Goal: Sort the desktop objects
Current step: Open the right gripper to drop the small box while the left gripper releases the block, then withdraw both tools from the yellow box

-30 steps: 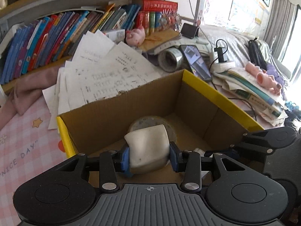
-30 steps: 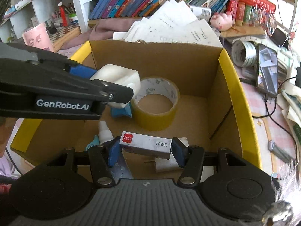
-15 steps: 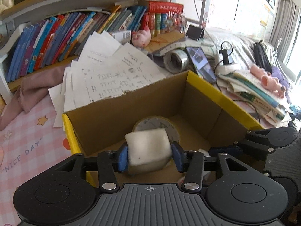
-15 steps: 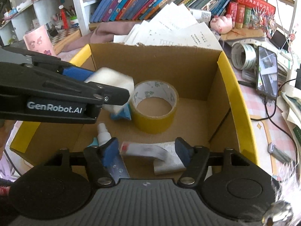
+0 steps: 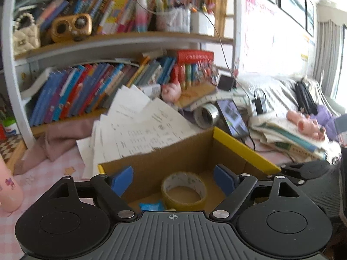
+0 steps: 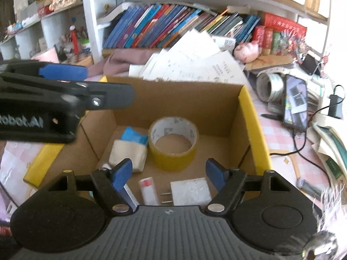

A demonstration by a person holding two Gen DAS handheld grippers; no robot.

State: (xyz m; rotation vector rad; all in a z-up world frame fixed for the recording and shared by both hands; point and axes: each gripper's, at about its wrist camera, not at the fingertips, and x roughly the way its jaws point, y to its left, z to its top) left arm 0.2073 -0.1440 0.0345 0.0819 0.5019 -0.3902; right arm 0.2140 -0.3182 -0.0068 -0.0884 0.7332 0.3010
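A cardboard box with yellow flaps (image 6: 244, 104) (image 5: 245, 151) holds a yellow tape roll (image 6: 173, 143) (image 5: 184, 191), a blue packet (image 6: 134, 136), a white soft block (image 6: 128, 155), a white staple box with a red label (image 6: 148, 189) and a white plug (image 6: 190, 191). My left gripper (image 5: 172, 181) (image 6: 86, 84) hangs above the box's left side, its jaws opening with nothing between them. My right gripper (image 6: 168, 173) is over the box's near edge, jaws also opening and empty, with the staple box lying just below.
Loose printed sheets (image 6: 195, 62) lean behind the box, below shelves of books (image 6: 164, 26). To the right lie a phone (image 6: 296, 101), a silver tape roll (image 6: 270, 84), cables and stacked books (image 5: 292, 134). A pink cup (image 5: 8, 192) stands at the left.
The left gripper opened and let go of the white block, which now lies in the box beside the tape, then rose and tilted up. The right gripper opened and dropped the staple box onto the box floor.
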